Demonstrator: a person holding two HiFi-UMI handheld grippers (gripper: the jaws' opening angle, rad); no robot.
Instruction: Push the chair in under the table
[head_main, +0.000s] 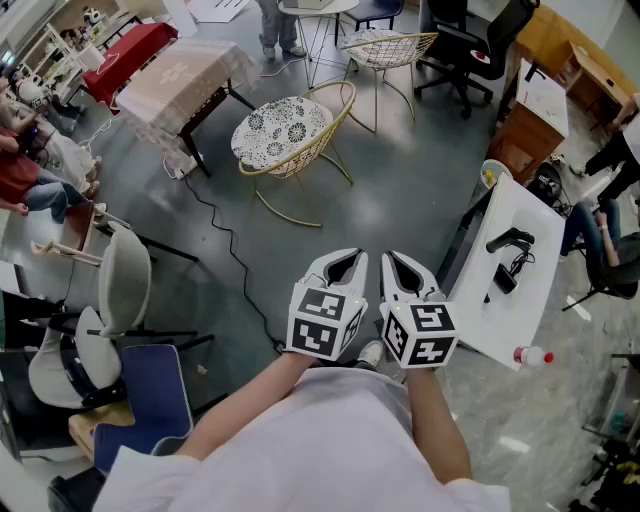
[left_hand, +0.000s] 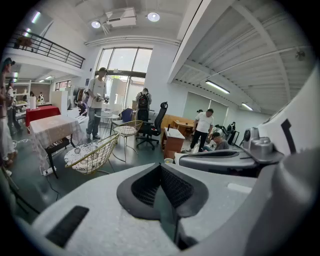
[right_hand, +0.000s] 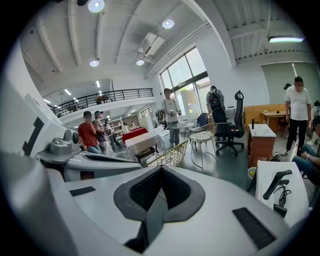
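Note:
A gold wire chair (head_main: 285, 135) with a black-and-white patterned cushion stands on the grey floor, a little apart from a cloth-covered table (head_main: 185, 75) to its left. The left gripper view shows the chair (left_hand: 90, 152) ahead at the left, with the table (left_hand: 52, 130) behind it. In the right gripper view the chair (right_hand: 170, 155) is just beyond the jaws. My left gripper (head_main: 345, 262) and right gripper (head_main: 405, 265) are held side by side close to my body, well short of the chair. Both are shut, with nothing between the jaws.
A second wire chair (head_main: 385, 45) and a black office chair (head_main: 470, 45) stand farther back. A white table (head_main: 505, 300) with black items is at the right, a wooden desk (head_main: 530, 125) beyond it. A cable (head_main: 225, 245) crosses the floor. Seated people and chairs (head_main: 120, 290) line the left.

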